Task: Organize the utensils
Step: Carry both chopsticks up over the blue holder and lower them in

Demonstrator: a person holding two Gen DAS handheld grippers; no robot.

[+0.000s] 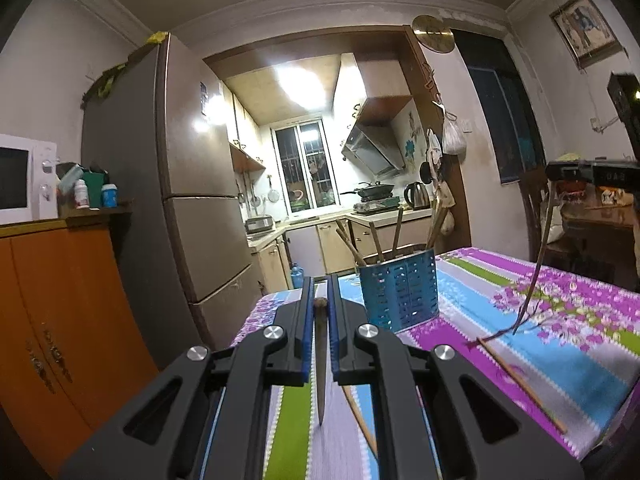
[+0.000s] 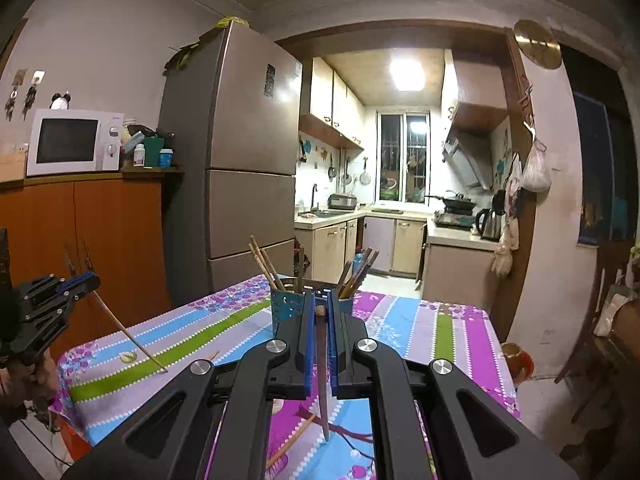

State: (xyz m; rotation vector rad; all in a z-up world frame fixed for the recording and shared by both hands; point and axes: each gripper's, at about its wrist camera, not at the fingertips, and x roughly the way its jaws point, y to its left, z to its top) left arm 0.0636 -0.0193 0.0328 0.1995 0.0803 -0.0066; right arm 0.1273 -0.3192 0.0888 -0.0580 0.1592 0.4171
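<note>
A blue perforated utensil holder (image 1: 400, 288) stands on the table with several wooden chopsticks in it; it also shows in the right wrist view (image 2: 286, 306). My left gripper (image 1: 320, 300) is shut on a wooden chopstick (image 1: 320, 360) that hangs point down over the cloth, left of the holder. My right gripper (image 2: 320, 308) is shut on a dark chopstick (image 2: 323, 380), just in front of the holder. From the other side, the left gripper (image 2: 86, 282) and the right gripper (image 1: 576, 170) each show with their chopstick slanting to the table.
Loose chopsticks lie on the flowered striped tablecloth (image 1: 580, 320): one (image 1: 524, 384) to the right, one (image 1: 360, 416) under the left gripper, one (image 2: 292, 442) under the right gripper. An orange cabinet (image 1: 60, 320) and a fridge (image 1: 192, 200) stand left of the table.
</note>
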